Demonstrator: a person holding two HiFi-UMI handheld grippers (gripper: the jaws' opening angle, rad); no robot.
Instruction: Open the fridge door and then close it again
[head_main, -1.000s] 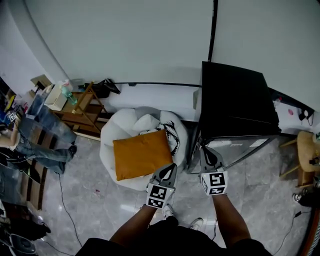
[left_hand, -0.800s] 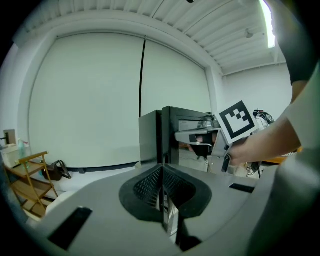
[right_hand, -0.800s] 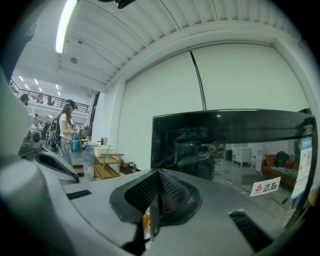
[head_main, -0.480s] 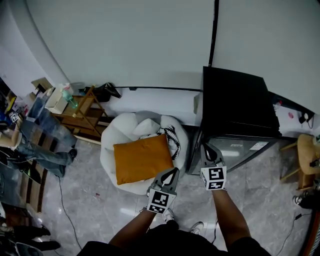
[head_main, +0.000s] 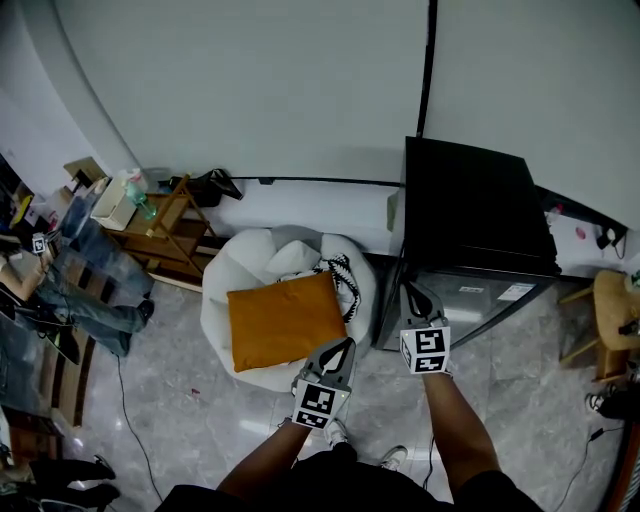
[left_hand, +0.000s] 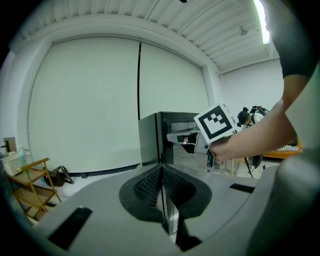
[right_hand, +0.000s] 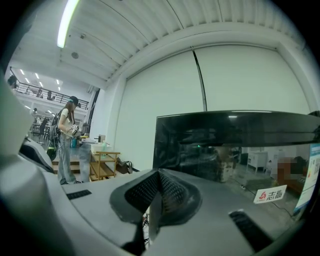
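Note:
The black fridge stands against the white wall at the right, its glass door facing me and looking closed. My right gripper is shut and empty, with its tips by the door's left edge; I cannot tell if they touch it. In the right gripper view the shut tips point at the dark glass door. My left gripper is shut on nothing and hangs over the beanbag's front edge, left of the fridge. The left gripper view shows the fridge ahead and the right gripper's marker cube.
A white beanbag with an orange cushion lies just left of the fridge. A wooden rack and a person in jeans are at the far left. A wooden stool stands right of the fridge. Cables run over the grey floor.
My right gripper has crept a little closer to the left edge of the fridge door. The left gripper has stayed where it was.

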